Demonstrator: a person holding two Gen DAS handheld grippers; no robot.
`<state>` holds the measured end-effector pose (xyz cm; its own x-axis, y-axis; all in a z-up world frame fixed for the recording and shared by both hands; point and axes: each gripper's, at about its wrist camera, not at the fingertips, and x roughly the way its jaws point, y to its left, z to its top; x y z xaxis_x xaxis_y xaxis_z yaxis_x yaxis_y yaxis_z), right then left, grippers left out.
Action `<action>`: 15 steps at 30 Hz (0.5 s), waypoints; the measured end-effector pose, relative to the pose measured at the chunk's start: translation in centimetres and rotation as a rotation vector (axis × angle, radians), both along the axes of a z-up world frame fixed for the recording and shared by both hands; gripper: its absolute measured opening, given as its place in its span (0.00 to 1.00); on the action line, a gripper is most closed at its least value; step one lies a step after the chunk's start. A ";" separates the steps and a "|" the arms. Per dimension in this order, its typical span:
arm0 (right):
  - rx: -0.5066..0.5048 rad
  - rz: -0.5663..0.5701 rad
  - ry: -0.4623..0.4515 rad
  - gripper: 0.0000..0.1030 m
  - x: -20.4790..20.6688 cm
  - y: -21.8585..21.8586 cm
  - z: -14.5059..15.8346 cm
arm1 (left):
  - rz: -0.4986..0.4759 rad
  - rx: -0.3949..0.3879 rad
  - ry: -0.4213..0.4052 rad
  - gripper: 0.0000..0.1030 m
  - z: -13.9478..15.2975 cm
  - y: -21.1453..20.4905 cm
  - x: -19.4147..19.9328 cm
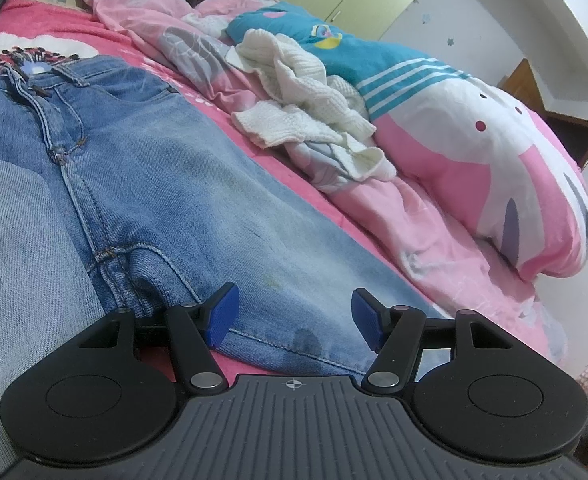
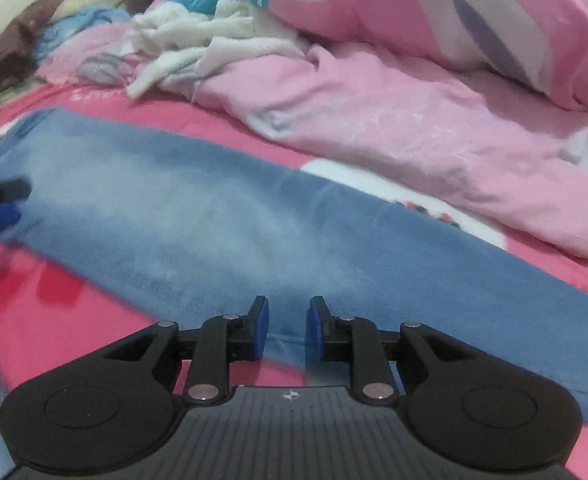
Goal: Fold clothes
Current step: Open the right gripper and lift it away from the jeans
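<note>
Jeans (image 1: pixel 153 184) lie flat on the bed (image 2: pixel 53 292), waistband far from the left wrist camera, legs running toward it.

Left hand-held gripper (image 1: pixel 294 320): jaws wide apart, nothing between the pads, hovering right at the near edge of the jeans around the thigh and crotch seam. Denim is directly ahead of it.

In the right wrist view the jean leg crosses as a long diagonal band, upper left to lower right; that is the long axis. The left hand-held gripper's blue pad peeks in at that view's far left edge.

Right hand-held gripper (image 2: pixel 287 328): jaws narrow, only a small gap, no cloth pinched, poised just above the lower edge of the leg. View is blurred.

My read: right sits nearer the leg end, left nearer the waist half. Next fold likely brings the leg end along that axis toward the waistband. White knit (image 1: pixel 310 96) and pink quilt (image 2: pixel 374 120) sit beyond, well clear.
</note>
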<state>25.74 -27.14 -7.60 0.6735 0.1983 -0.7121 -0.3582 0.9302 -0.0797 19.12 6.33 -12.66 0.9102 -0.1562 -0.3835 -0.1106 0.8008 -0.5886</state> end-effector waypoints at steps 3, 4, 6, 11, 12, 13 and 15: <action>0.018 -0.077 0.087 0.24 -2.5 -2.0 1.7 | 0.001 0.009 0.008 0.61 0.2 -0.1 0.1; 0.058 -0.108 0.102 0.24 -3.8 -3.1 2.5 | 0.002 0.014 0.013 0.61 0.3 -0.2 0.1; 0.138 -0.171 0.110 0.24 -7.2 -5.5 4.3 | 0.007 0.028 0.031 0.62 0.8 -0.3 -0.1; 0.284 -0.263 0.053 0.27 -16.3 -9.8 8.1 | 0.011 0.082 0.056 0.66 4.5 -1.3 -2.6; 0.295 -0.272 0.043 0.28 -17.6 -10.0 8.3 | 0.006 0.087 0.063 0.66 5.6 -1.6 -3.3; 0.308 -0.283 0.031 0.29 -19.1 -10.1 8.5 | 0.004 0.086 0.068 0.66 6.6 -1.7 -4.1; 0.342 -0.300 0.014 0.32 -21.5 -10.5 8.9 | 0.005 0.072 0.077 0.67 8.5 -1.8 -5.7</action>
<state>4.27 -37.60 1.27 0.7280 0.2211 -0.6489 -0.0676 0.9651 0.2529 13.42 4.57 -4.13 0.8783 -0.1214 -0.4624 -0.1574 0.8399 -0.5194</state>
